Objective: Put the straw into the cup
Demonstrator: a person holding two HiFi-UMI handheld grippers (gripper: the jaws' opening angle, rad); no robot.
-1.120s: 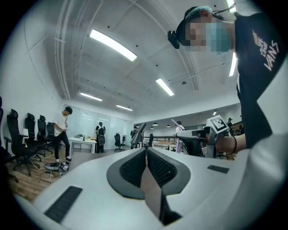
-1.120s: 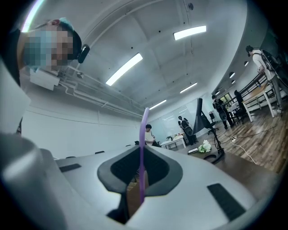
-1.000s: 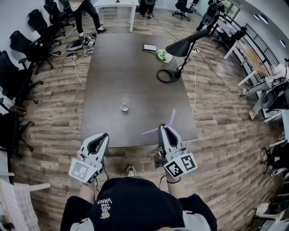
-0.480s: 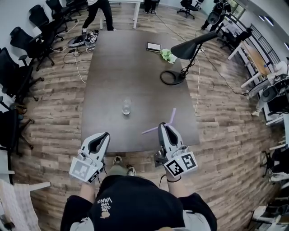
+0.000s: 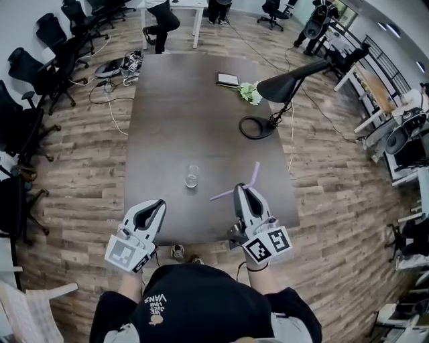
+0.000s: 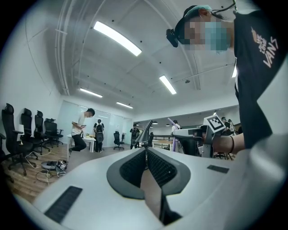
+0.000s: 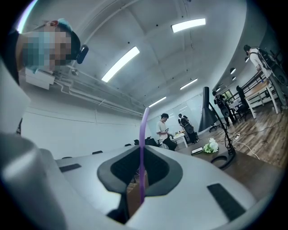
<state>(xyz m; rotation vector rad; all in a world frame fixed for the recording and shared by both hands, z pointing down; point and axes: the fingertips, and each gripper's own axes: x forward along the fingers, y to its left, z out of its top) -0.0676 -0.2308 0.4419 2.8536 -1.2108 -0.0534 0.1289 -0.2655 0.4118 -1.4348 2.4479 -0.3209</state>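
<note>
A clear cup stands upright on the dark grey table, near its front edge. My right gripper is over that front edge, to the right of the cup, and is shut on a bent purple straw. In the right gripper view the straw rises straight up from between the pads. My left gripper hovers at the table's front edge, left of and nearer than the cup. Its jaws are shut with nothing between them, as the left gripper view also shows for the left gripper.
A black desk lamp stands at the right of the table, with a tablet and a green-white bunch behind it. Office chairs line the left. A person walks at the far end.
I have stepped closer to the table, so both grippers now reach its front edge and the cup lies nearer. The straw stays gripped. The far person walked to the right.
</note>
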